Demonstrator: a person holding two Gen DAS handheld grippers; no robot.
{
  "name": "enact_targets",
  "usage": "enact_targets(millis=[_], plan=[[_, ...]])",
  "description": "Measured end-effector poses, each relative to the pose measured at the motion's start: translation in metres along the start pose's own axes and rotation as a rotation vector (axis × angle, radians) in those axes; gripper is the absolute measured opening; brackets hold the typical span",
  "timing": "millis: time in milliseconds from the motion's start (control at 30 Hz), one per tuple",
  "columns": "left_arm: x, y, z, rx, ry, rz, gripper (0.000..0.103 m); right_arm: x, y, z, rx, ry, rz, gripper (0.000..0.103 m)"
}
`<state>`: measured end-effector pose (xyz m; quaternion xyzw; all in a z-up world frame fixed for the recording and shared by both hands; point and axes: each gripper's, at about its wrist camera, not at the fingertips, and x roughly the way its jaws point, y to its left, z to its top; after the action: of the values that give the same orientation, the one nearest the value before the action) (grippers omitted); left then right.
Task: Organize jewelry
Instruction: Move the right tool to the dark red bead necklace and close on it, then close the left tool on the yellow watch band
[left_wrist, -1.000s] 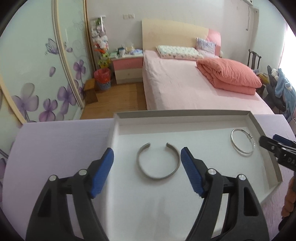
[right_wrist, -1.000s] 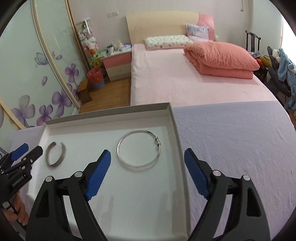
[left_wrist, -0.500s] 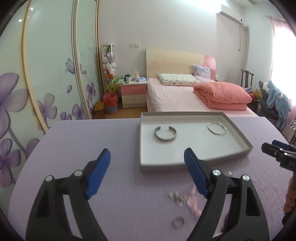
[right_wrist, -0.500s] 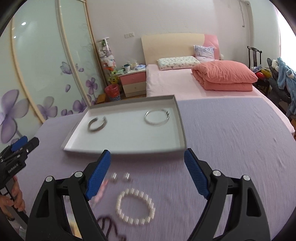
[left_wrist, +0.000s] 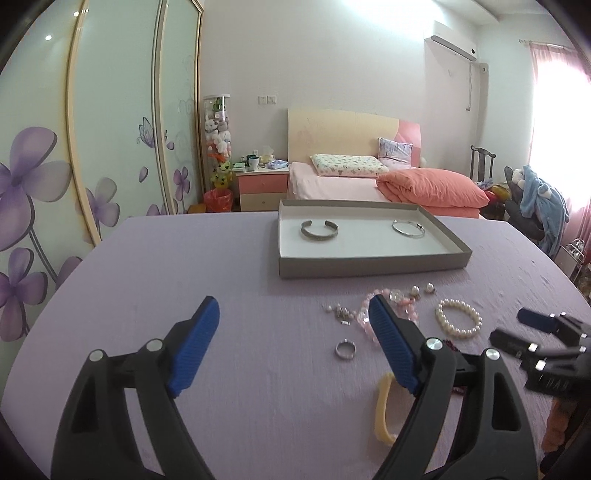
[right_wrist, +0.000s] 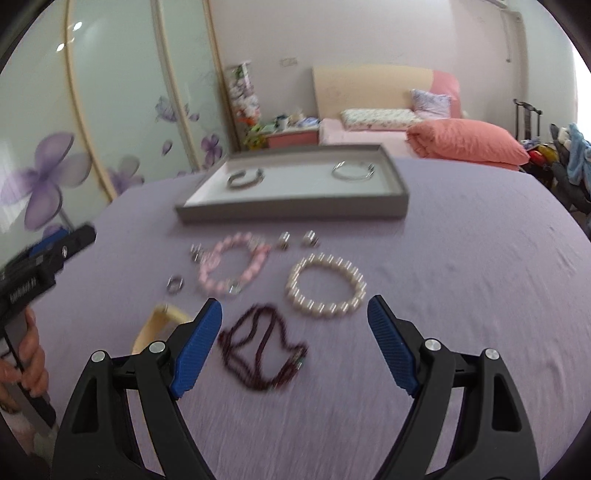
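Note:
A grey tray (left_wrist: 369, 266) (right_wrist: 295, 212) on the lilac table holds a silver cuff (left_wrist: 319, 230) and a thin bangle (left_wrist: 408, 228). In front of it lie a pearl bracelet (right_wrist: 327, 286), a pink bead bracelet (right_wrist: 232, 269), a dark red bead necklace (right_wrist: 258, 347), a silver ring (left_wrist: 345, 349), small silver pieces (right_wrist: 295, 239) and a yellow band (left_wrist: 382, 413). My left gripper (left_wrist: 293, 301) hangs open left of the ring, with nothing in it. My right gripper (right_wrist: 294, 302) stands open over the necklace and pearls, not touching them.
The round table's edge (left_wrist: 74, 273) curves off on the left. Beyond it are flowered wardrobe doors (left_wrist: 110, 147), a pink bed (left_wrist: 369, 184) and a chair with clothes (left_wrist: 539, 206). A person's hand (right_wrist: 29, 354) holds the left gripper's handle.
Both grippers have drawn back from the tray toward the near side of the table. The cuff and bangle stayed in the tray, and the loose jewelry has come into view.

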<state>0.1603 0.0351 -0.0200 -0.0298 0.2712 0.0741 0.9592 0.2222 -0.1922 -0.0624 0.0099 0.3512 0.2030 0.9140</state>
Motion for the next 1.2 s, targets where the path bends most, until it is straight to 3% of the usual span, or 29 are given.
enact_targets(millis=[533,833,900,1067,1200], plan=[[0.003,0.001,-0.009,-0.006,0.022,-0.002,0.081,0.034,0.030,-0.036,-0.106,0.185,-0.027,0.077],[0.005,-0.002,-0.010,-0.008,0.026,-0.013,0.081,0.041,0.038,-0.030,-0.130,0.197,-0.062,0.068],[0.005,-0.002,-0.011,-0.007,0.027,-0.015,0.081,0.041,0.039,-0.030,-0.131,0.196,-0.061,0.063],[0.005,-0.004,-0.011,-0.004,0.033,-0.021,0.081,0.038,0.038,-0.030,-0.126,0.183,-0.063,0.030],[0.005,-0.008,-0.013,0.002,0.039,-0.027,0.081,0.036,0.031,-0.029,-0.102,0.176,-0.075,0.013]])
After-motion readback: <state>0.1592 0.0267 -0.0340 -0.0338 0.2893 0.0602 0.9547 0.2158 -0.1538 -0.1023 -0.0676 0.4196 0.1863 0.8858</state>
